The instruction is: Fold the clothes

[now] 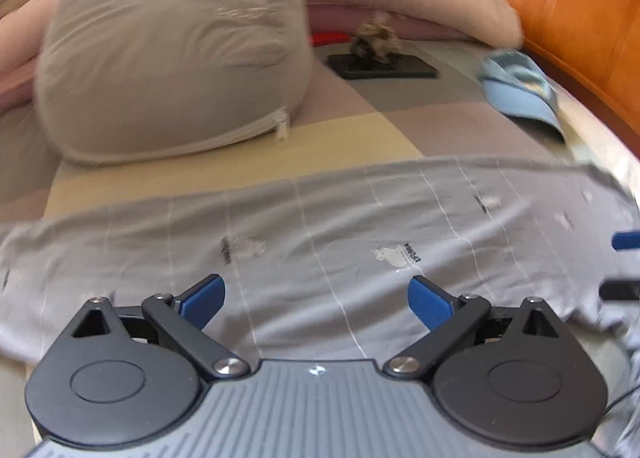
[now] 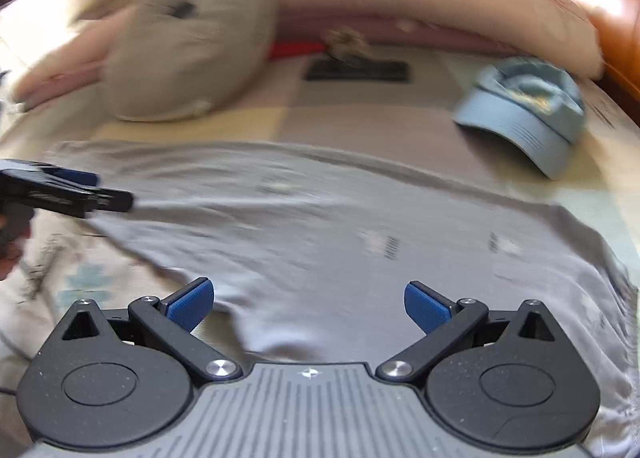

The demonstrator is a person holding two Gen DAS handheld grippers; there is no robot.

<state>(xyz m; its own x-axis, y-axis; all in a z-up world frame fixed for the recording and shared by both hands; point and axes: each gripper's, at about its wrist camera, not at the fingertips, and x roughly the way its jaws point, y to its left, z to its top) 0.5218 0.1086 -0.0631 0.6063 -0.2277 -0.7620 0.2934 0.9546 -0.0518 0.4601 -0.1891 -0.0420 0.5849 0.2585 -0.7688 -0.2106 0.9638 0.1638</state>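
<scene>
Both tongs gape wide and hold nothing: the left gripper [image 1: 316, 298] and right gripper [image 2: 309, 304] hover over one grey printed T-shirt [image 1: 320, 234] lying flat across the patchwork bedsheet [image 1: 352, 134]. It looks like the start of a fold, so each should next pinch an edge. Beyond lie one grey pillow [image 1: 176, 58], one blue cap [image 2: 524, 110] and one dark phone [image 1: 380, 66].

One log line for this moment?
left gripper: open | right gripper: open | grey T-shirt: flat on bed, unheld | blue cap: beside
</scene>
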